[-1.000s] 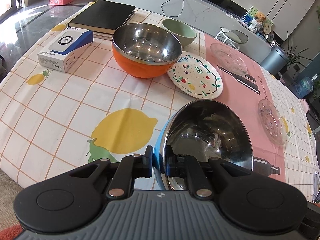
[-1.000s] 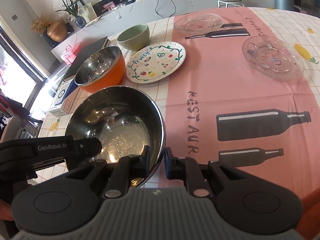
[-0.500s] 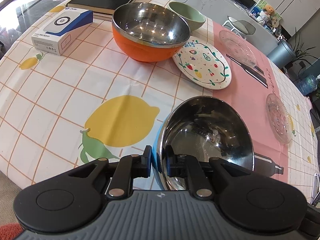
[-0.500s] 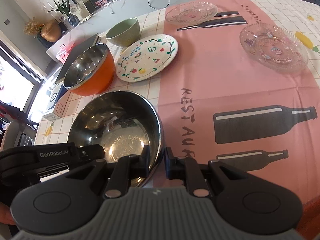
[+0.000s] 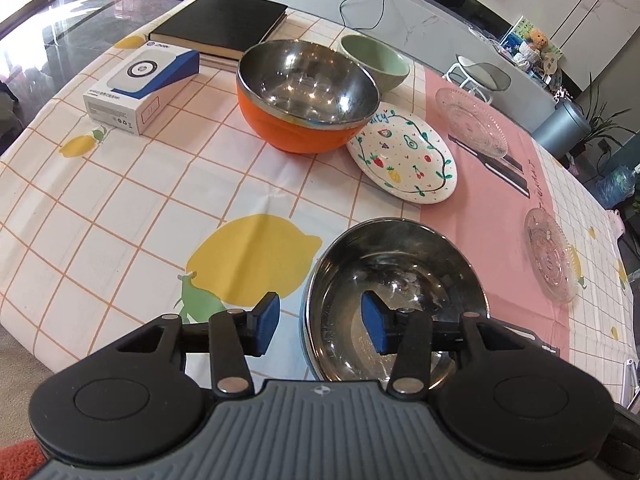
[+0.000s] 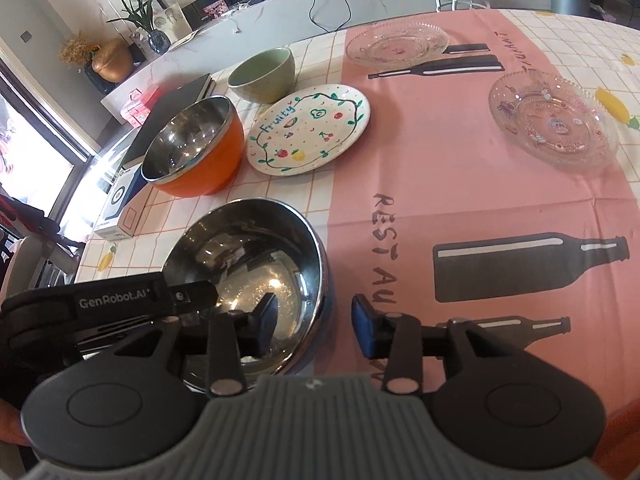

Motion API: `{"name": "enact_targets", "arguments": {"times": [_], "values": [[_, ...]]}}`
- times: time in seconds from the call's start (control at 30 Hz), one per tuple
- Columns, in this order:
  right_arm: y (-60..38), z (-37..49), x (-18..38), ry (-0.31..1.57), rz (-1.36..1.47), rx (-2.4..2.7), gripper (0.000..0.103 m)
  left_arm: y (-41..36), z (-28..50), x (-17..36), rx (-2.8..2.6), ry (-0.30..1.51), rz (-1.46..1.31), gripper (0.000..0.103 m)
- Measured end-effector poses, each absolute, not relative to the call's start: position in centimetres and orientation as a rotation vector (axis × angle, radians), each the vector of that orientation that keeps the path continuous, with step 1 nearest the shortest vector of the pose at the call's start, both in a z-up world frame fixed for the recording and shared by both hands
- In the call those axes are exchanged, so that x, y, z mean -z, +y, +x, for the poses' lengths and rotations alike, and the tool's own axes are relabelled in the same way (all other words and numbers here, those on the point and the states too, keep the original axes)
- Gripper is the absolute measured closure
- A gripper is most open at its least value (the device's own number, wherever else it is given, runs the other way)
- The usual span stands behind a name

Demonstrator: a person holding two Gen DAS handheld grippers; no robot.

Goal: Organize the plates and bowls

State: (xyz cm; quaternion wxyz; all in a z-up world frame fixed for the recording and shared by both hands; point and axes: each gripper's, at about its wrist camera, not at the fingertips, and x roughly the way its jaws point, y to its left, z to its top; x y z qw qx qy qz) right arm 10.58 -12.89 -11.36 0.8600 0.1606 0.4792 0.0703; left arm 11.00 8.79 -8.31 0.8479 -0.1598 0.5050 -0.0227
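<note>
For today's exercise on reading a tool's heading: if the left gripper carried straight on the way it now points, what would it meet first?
Most likely the blue steel bowl: the opening left gripper straddles its near rim, one finger inside. Depth is hard to judge.

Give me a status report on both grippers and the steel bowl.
Left gripper and right gripper both opening, pads clear of the rim between them. Blue steel bowl resting on the tablecloth. Orange bowl beyond, path unobstructed.

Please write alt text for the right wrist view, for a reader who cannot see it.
The right gripper is opening astride the rim of a steel bowl with a blue outside, its pads clear of the rim. Behind stand an orange steel bowl, a "Fruity" plate, a green bowl and two glass plates.
</note>
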Motion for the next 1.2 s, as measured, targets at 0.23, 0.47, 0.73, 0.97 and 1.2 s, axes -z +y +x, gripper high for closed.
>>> {"name": "enact_targets", "arguments": {"times": [0.23, 0.47, 0.73, 0.97, 1.2], "values": [[-12.8, 9.7, 8.0, 0.891, 0.275, -0.136, 0.059, 9.4, 9.6, 3.9, 0.066, 0.941, -0.325, 0.048], [-12.0, 11.0, 4.3, 0.803, 0.236, -0.185, 0.053, 10.6, 10.6, 0.1, 0.079, 0.831, -0.247, 0.045], [-10.0, 14.3, 1.9, 0.767, 0.228, -0.252, 0.043, 13.9, 13.5, -1.2, 0.066, 0.770, -0.317, 0.040], [-7.8, 19.0, 2.7, 0.835, 0.260, -0.283, 0.042, 16.1, 17.1, 0.0, 0.043, 0.782, -0.394, 0.031], [-5.6, 23.1, 5.1, 0.893, 0.243, -0.268, 0.047, 17.2, 20.9, 3.9, 0.011, 0.871, -0.442, 0.032]]}}
